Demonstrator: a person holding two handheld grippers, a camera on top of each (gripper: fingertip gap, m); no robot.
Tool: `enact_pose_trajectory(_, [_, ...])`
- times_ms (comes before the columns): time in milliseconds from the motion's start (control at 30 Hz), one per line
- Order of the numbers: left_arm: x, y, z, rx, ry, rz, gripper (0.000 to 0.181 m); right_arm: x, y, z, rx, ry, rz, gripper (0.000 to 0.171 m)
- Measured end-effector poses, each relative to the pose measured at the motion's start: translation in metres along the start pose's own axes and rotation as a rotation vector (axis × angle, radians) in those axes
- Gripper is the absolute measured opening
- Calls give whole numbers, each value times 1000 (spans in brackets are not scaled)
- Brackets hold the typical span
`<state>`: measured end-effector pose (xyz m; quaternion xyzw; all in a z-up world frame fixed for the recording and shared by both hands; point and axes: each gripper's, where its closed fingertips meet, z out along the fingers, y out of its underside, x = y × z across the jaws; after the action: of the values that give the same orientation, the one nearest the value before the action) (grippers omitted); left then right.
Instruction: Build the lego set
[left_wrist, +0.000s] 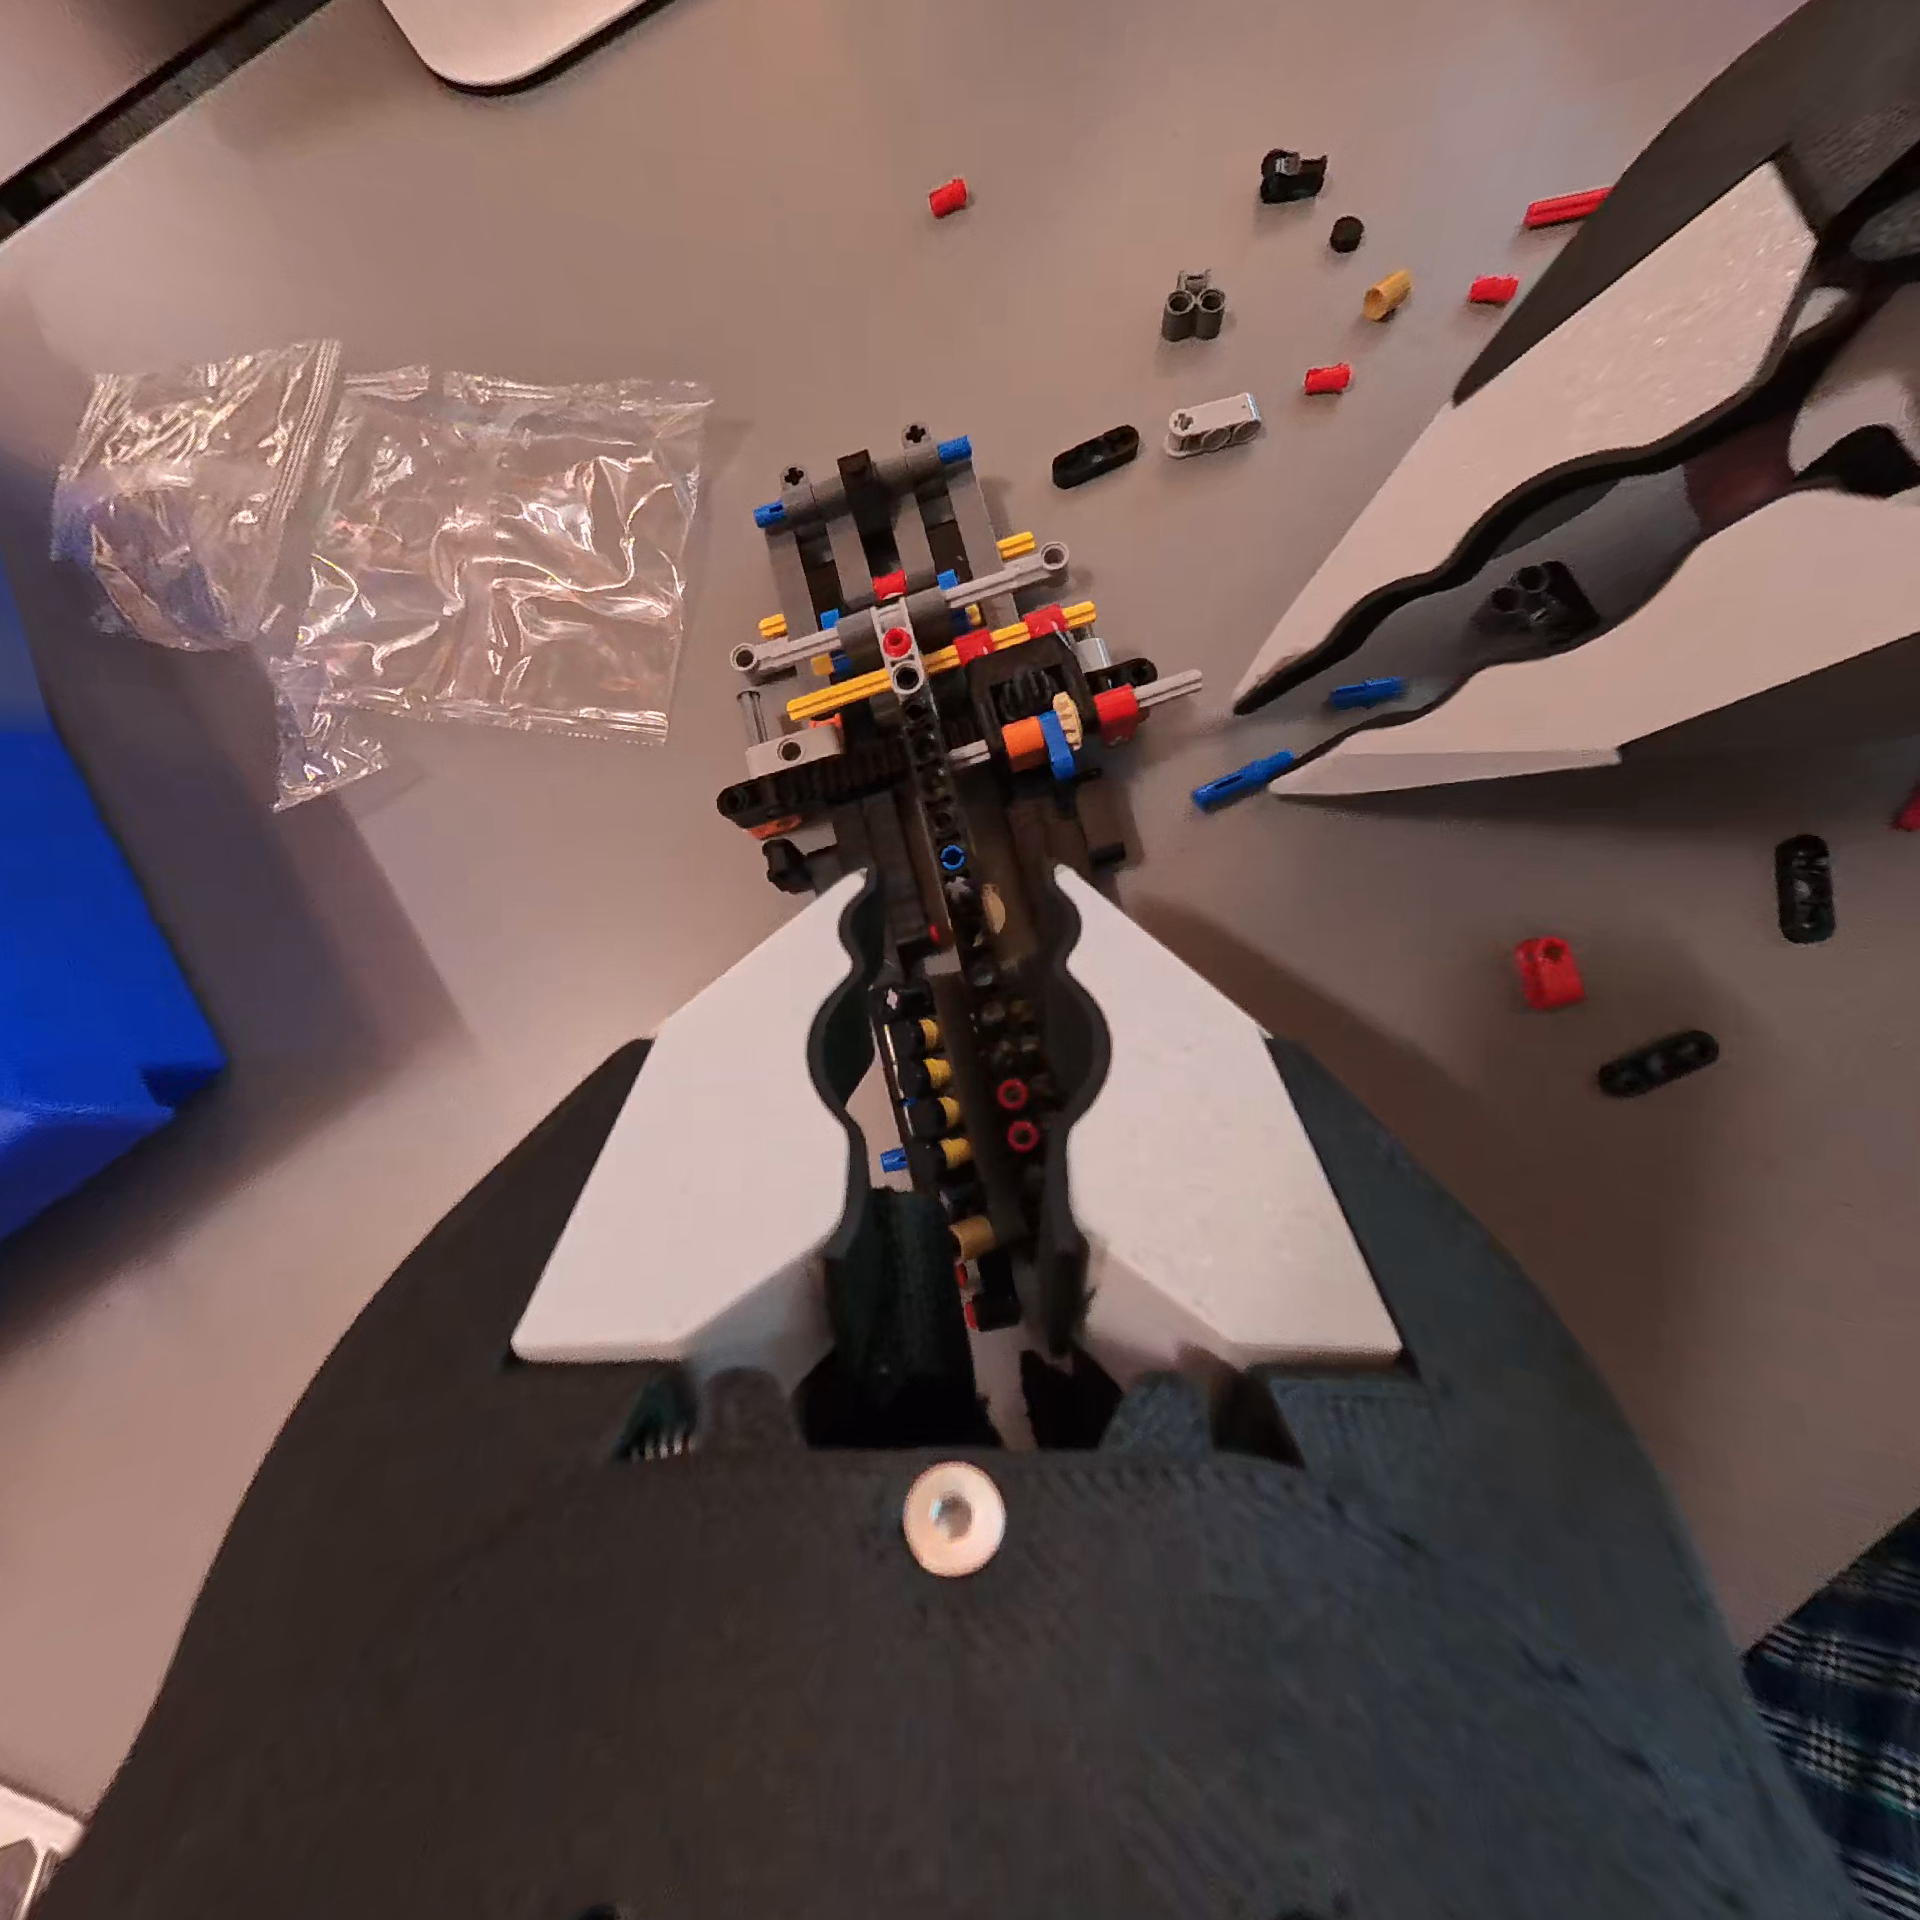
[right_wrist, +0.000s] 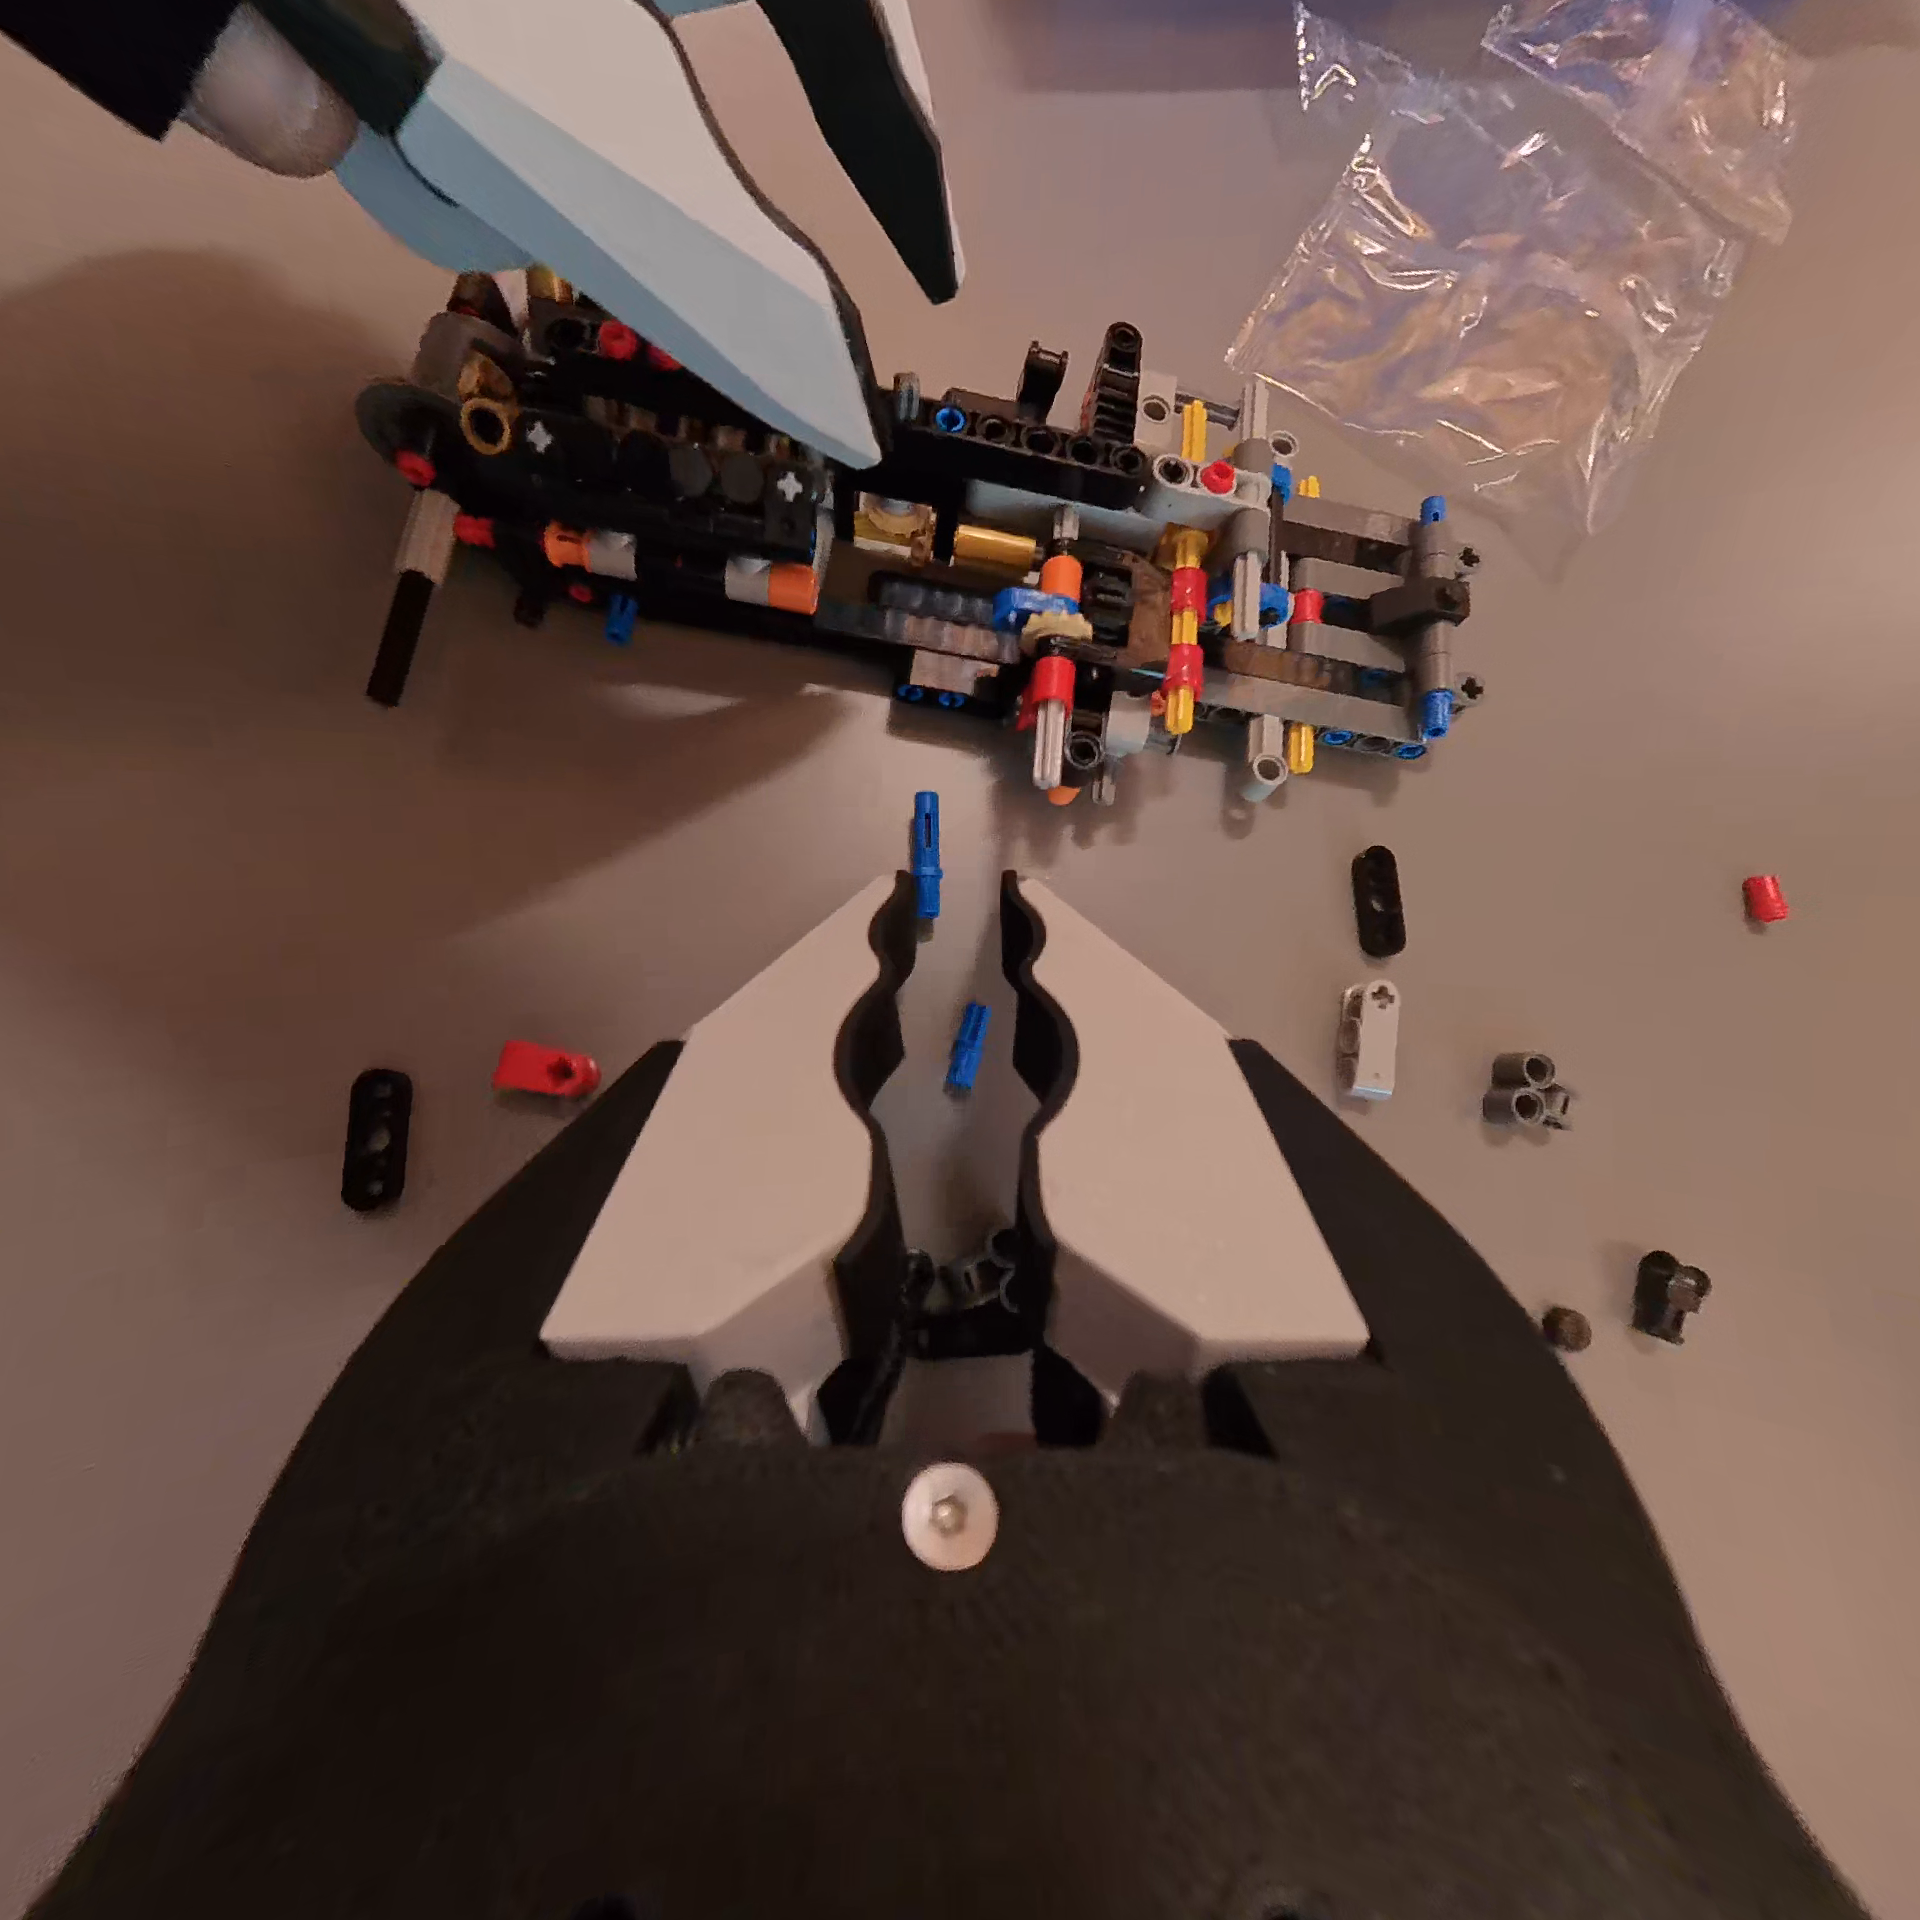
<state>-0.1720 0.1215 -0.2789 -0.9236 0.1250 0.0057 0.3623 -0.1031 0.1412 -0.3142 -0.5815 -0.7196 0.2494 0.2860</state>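
The long lego assembly (left_wrist: 914, 665) of black beams with yellow, red and blue pins lies on the grey table (left_wrist: 520, 1039). My left gripper (left_wrist: 966, 894) is shut on its near end. In the right wrist view the assembly (right_wrist: 1039, 561) lies crosswise, with the left gripper (right_wrist: 904, 364) clamped on its left half. My right gripper (right_wrist: 951, 883) hovers just in front of it, its jaws a narrow gap apart, with a dark grey connector (right_wrist: 971, 1278) wedged deep between them. Two blue pins (right_wrist: 925, 852) (right_wrist: 968, 1044) lie on the table under its fingers.
Loose parts lie around: black short beams (right_wrist: 1379, 902) (right_wrist: 376, 1138), a red piece (right_wrist: 545, 1070), a light grey beam (right_wrist: 1371, 1039), a grey connector (right_wrist: 1522, 1101), red bushes (left_wrist: 948, 197). Empty clear bags (left_wrist: 416, 540) lie to the left, beside a blue box (left_wrist: 73, 987). Some 9 cm of space lies between my two pairs of fingers. My right tips are roughly 7 cm from the dark grey connector (right_wrist: 971, 1278). Look for it in the left wrist view (left_wrist: 1545, 609) too.
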Motion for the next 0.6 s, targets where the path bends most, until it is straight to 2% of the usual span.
enact_pose_trajectory(67, [1, 2, 1, -6, 0, 2, 27, -2, 1, -3, 1, -14, 1, 11])
enact_pose_trajectory(133, [2, 3, 2, -8, 2, 1, 27, -4, 1, -5, -2, -19, -18, 2])
enact_pose_trajectory(433, [10, -5, -4, 32, -6, 68, 24, -5, -8, -3, 26, -4, -27, 1])
enact_pose_trajectory(600, [2, -1, 4, -8, -21, 53, 26, 4, -12, 2, 21, 44, -15, 1])
